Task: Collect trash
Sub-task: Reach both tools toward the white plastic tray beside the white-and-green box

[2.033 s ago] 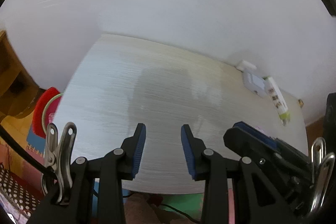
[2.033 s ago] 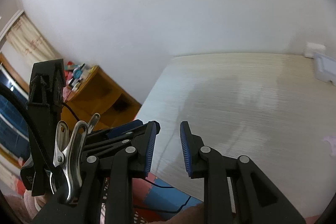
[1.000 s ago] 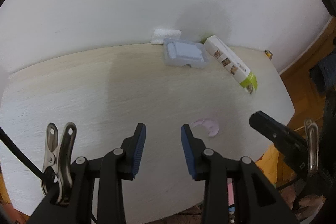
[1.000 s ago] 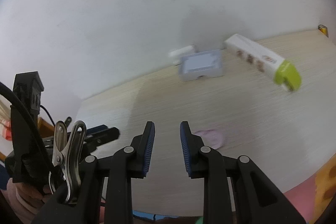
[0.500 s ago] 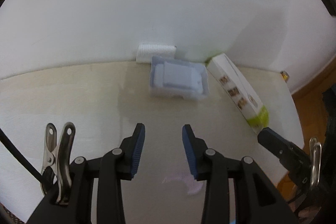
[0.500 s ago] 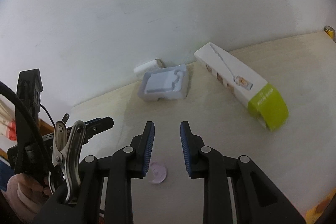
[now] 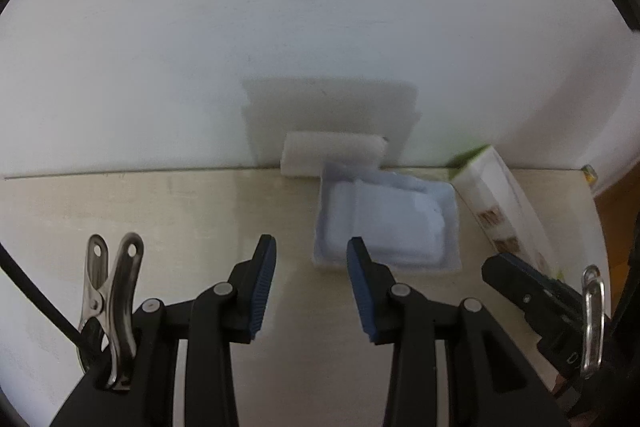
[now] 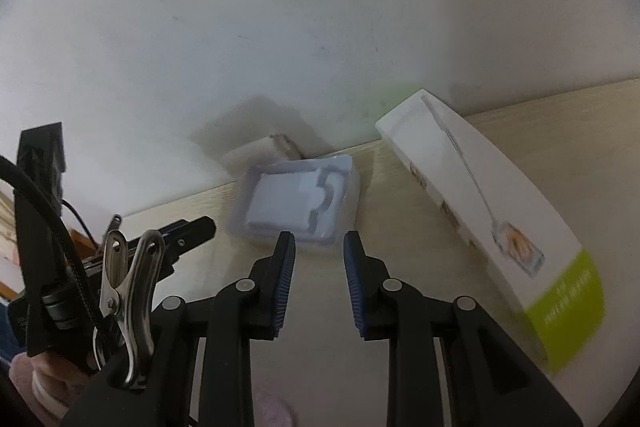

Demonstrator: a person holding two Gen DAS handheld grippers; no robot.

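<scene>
Right wrist view: right gripper (image 8: 316, 259) gapes empty; left gripper (image 7: 310, 263) likewise. One plastic tray (image 8: 298, 201) lies just ahead on the bench (image 8: 560, 131). One long carton (image 8: 480, 195) slants from the wall toward the bench's near right edge.

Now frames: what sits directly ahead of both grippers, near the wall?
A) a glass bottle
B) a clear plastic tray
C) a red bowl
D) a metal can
B: the clear plastic tray lies on the table just beyond the open, empty right gripper and left gripper, beside the white-and-green carton.
</scene>
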